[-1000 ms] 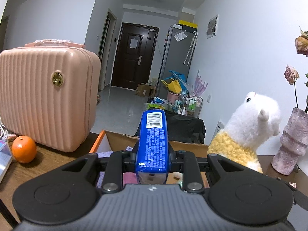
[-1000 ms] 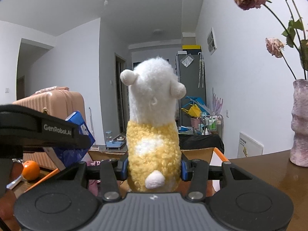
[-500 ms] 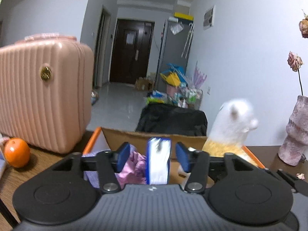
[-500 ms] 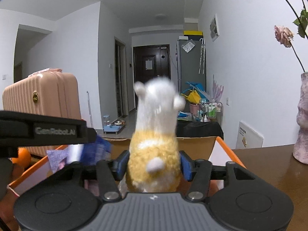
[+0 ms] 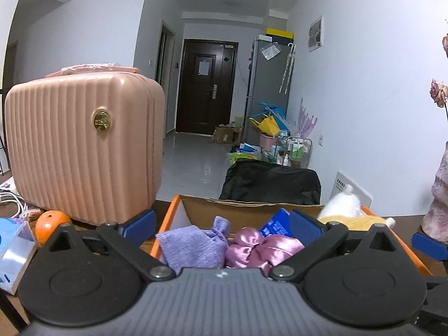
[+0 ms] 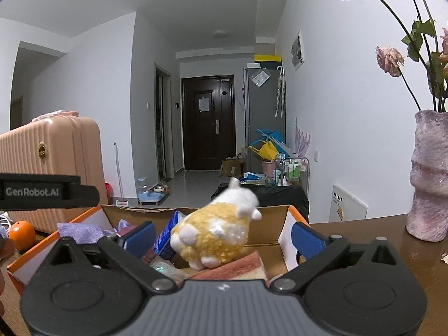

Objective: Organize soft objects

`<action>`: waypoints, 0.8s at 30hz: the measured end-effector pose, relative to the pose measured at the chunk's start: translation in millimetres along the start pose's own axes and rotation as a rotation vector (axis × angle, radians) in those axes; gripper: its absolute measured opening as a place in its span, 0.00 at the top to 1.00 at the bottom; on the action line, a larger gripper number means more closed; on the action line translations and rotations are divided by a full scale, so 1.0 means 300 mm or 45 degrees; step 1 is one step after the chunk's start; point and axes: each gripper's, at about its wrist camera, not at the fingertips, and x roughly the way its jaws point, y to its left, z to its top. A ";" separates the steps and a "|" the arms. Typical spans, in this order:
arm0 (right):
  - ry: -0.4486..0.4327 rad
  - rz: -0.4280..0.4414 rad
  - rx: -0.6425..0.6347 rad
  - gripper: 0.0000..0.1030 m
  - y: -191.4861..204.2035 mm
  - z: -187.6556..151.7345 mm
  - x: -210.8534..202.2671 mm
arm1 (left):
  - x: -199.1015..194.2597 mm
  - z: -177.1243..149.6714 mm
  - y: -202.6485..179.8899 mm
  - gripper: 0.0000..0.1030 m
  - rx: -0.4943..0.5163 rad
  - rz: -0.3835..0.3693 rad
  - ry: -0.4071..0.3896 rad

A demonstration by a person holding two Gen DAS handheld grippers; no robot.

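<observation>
A cardboard box (image 5: 174,210) with orange edges stands just ahead of both grippers. In it lie a purple cloth pouch (image 5: 193,243), a pink satin bundle (image 5: 260,247) and a blue packet (image 5: 275,225). My left gripper (image 5: 222,224) hovers over the box's near edge with its jaws opening wide, nothing between the pads. The white and yellow plush toy (image 6: 215,232) lies tipped on its side inside the box (image 6: 296,215), beside the blue packet (image 6: 168,232). My right gripper (image 6: 224,236) is over it with jaws opening, its pads clear of the plush.
A pink ribbed suitcase (image 5: 84,151) stands on the wooden table left of the box, with an orange (image 5: 50,221) and a tissue pack (image 5: 11,252) near it. A mottled pink vase (image 6: 431,176) with dried roses stands to the right.
The left gripper let go of the blue packet, which dropped into the box. The right gripper let go of the plush toy, which fell over into the box. Both jaws spread wide.
</observation>
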 end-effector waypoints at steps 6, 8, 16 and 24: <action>-0.021 0.001 -0.009 0.00 -0.002 0.002 -0.022 | -0.004 0.011 0.028 0.00 -0.006 0.015 0.000; -0.032 0.005 -0.014 0.00 -0.003 0.002 -0.037 | -0.019 0.009 0.036 0.00 -0.005 0.013 -0.007; -0.072 0.024 -0.032 0.00 -0.023 -0.007 -0.148 | -0.117 -0.003 0.067 0.00 0.018 0.001 -0.034; -0.081 0.030 -0.028 0.00 -0.046 -0.032 -0.295 | -0.265 -0.060 0.085 0.00 0.079 -0.006 -0.051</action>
